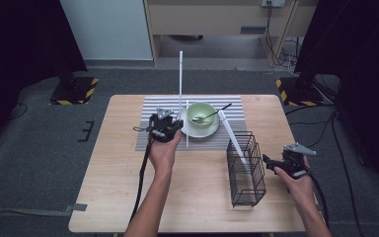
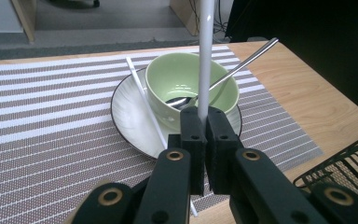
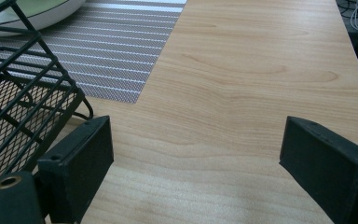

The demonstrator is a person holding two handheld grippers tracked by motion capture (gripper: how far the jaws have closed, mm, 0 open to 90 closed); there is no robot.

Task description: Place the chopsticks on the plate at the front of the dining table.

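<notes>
a long white stick [image 2: 205, 56] is being clamped upright between the closed jaws of the left tool [image 2: 200, 122], its lower end being pinched at the jaw tips and its length rising well above the desk [image 1: 197, 197]. in the high view this stick [image 1: 180, 81] is being held by the left tool [image 1: 164, 124] over the near left part of a striped placemat [image 1: 153, 106], which is lying toward the far edge of the desk, about midway along it. just beside the tool a white plate [image 2: 128, 112] is resting on the placemat [image 2: 51, 116], and a pale green bowl [image 2: 177, 79] is being carried on that plate. a metal spoon [image 2: 242, 65] is leaning in the bowl with its handle pointing toward the far right corner of the desk. a second thin white stick [image 2: 144, 100] is lying across the left rim of the plate, its near end reaching the placemat.

the right tool [image 1: 271, 162] is being held low near the right edge of the desk with its jaws spread wide and nothing between them; bare wood is being seen between the jaws in the right gripper view [image 3: 196, 154]. a black wire basket [image 1: 246, 173] is standing just to the left of this tool, toward the near edge, and a third white stick [image 1: 234, 140] is leaning in it, its top tilting toward the bowl [image 1: 201, 114].
</notes>
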